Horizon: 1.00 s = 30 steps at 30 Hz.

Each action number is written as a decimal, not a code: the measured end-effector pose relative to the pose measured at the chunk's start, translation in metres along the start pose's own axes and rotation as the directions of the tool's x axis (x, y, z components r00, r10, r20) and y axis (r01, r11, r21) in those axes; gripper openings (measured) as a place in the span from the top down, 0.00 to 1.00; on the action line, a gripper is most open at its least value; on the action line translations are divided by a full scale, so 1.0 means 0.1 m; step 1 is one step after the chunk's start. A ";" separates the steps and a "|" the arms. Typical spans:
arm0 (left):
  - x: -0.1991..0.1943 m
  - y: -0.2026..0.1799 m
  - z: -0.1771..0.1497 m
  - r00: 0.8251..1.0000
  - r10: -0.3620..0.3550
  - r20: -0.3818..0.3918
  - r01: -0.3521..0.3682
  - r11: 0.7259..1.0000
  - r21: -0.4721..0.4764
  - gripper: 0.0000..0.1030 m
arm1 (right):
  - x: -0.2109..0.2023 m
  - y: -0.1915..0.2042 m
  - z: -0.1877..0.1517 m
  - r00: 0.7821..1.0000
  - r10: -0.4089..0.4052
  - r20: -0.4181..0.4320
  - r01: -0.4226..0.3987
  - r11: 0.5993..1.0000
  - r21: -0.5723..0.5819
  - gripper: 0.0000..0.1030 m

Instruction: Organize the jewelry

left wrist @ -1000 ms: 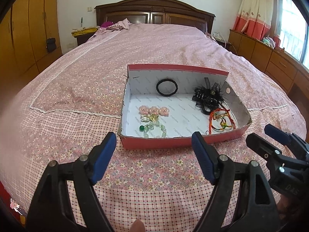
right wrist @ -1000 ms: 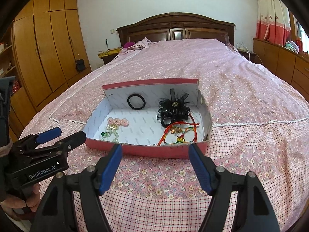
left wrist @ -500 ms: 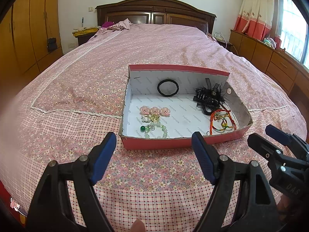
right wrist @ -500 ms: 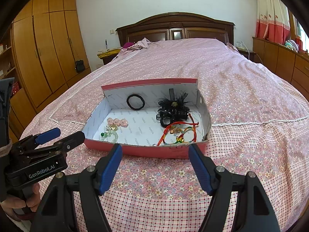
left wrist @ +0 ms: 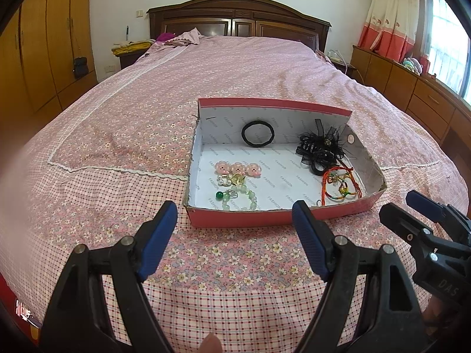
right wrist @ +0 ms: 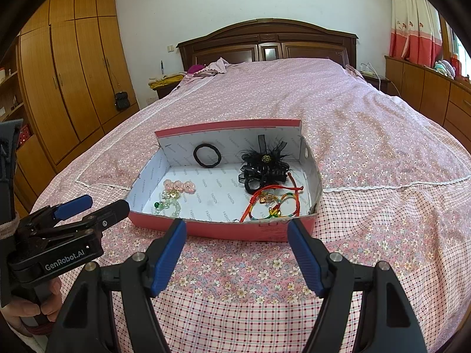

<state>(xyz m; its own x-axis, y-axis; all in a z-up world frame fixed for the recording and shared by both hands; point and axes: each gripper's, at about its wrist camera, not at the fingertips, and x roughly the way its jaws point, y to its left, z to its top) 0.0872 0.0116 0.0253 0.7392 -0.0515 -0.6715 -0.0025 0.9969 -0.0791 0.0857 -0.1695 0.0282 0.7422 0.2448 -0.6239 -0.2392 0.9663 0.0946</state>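
A shallow red cardboard box with a white lining lies on the bed. Inside are a black hair tie, a black feathered hair clip, red and rainbow cord bracelets, a pink three-flower clip and a green bead bracelet. My left gripper is open, short of the box's near wall. My right gripper is open too, just before the box's right half. Neither holds anything.
The pink floral bedspread covers the whole bed, with a dark wooden headboard far behind. Wooden wardrobes stand left, low drawers under a window right. A hand grips the left gripper's handle.
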 end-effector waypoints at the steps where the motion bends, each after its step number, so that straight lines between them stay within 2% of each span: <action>1: 0.00 0.00 0.00 1.000 0.001 0.000 -0.001 1.000 -0.001 0.29 | 0.00 0.00 0.00 1.000 0.000 0.000 0.000 1.000 0.000 0.29; 30: 0.00 0.01 -0.01 1.000 -0.002 0.009 0.002 1.000 -0.002 0.30 | 0.00 -0.01 0.00 1.000 0.001 -0.001 -0.001 1.000 0.004 0.29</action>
<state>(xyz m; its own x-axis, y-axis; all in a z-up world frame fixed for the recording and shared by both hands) 0.0861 0.0126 0.0247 0.7450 -0.0525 -0.6650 -0.0028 0.9966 -0.0818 0.0862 -0.1703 0.0278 0.7415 0.2454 -0.6245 -0.2372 0.9665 0.0982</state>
